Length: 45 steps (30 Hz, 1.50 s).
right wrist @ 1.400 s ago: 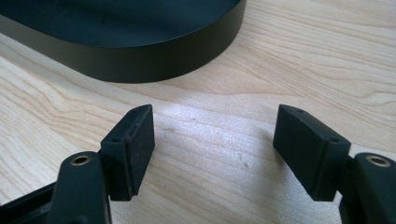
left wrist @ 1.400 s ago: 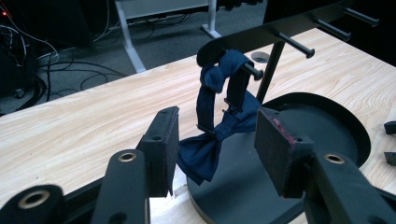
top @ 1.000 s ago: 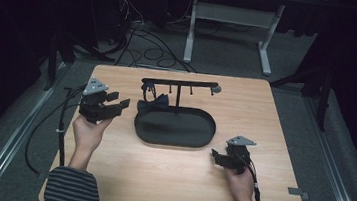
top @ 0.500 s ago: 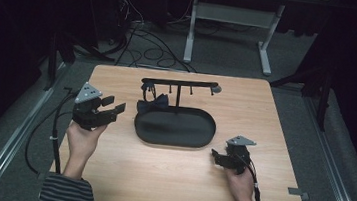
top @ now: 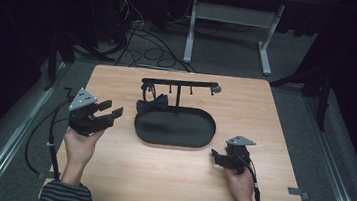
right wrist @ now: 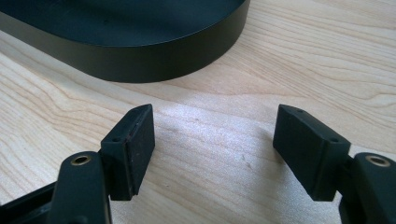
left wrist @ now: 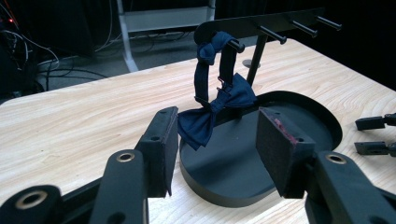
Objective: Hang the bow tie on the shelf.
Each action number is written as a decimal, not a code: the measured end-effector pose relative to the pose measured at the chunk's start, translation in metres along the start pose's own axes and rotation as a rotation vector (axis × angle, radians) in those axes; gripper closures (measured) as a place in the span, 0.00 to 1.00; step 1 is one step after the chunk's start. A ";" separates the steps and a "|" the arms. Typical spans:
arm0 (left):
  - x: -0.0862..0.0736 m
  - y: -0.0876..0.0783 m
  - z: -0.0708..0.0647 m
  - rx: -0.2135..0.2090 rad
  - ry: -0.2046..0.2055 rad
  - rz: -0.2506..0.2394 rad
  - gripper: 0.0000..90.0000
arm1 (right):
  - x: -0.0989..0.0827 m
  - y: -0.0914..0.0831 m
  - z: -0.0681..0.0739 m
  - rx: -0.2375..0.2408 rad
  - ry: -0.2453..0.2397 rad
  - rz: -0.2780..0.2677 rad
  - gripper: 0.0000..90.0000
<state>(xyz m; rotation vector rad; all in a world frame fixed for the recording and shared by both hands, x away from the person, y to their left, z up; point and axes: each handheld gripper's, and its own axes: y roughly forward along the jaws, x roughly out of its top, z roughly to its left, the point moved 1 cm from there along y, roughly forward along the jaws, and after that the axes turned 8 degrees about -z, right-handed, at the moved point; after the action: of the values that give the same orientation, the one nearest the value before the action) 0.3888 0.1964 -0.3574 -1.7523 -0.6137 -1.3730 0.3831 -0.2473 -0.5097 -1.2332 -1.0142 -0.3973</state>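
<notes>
A dark blue bow tie (left wrist: 212, 109) hangs by its strap from the left peg of a black rack (top: 180, 84); its bow droops over the rack's oval black base (top: 174, 125). In the high view the bow tie (top: 152, 102) sits at the base's left end. My left gripper (top: 111, 112) is held above the table's left side, open, with nothing between its jaws, pointing toward the bow tie. In its own view the left gripper (left wrist: 217, 147) frames the bow from a short way off. My right gripper (top: 215, 157) rests open near the base's right end, with bare wood between the right gripper (right wrist: 215, 154) jaws.
The wooden table (top: 273, 140) has bare room in front of and to the right of the base. Several empty pegs (left wrist: 299, 28) stick out along the rack's bar. Cables and a white desk frame (top: 230, 20) lie on the floor beyond the far edge.
My left gripper has drifted toward the near side and slightly down, away from the rack. The right gripper has stayed put.
</notes>
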 end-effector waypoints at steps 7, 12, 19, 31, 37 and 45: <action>-0.011 -0.005 0.001 -0.003 -0.022 -0.004 0.55 | 0.000 0.000 0.000 -0.001 0.002 0.000 0.34; -0.016 -0.008 0.002 0.005 -0.024 -0.004 0.55 | 0.000 0.000 0.000 -0.001 0.002 0.000 0.34; -0.021 -0.012 0.001 0.004 -0.035 -0.014 0.55 | 0.000 0.000 0.000 -0.001 0.002 0.000 0.34; -0.035 -0.009 0.000 -0.008 -0.053 -0.013 0.54 | 0.000 0.000 0.000 -0.001 0.000 -0.001 0.34; -0.041 -0.009 -0.002 -0.012 -0.061 -0.009 0.54 | 0.000 0.000 0.001 0.000 0.000 -0.001 0.34; -0.048 -0.010 -0.003 -0.008 -0.070 0.017 0.54 | 0.000 0.000 0.000 0.001 -0.003 0.000 0.34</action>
<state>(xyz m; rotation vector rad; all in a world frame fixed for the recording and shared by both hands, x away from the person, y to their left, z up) 0.3655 0.2040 -0.3995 -1.8142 -0.6302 -1.3091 0.3827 -0.2469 -0.5097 -1.2334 -1.0173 -0.3951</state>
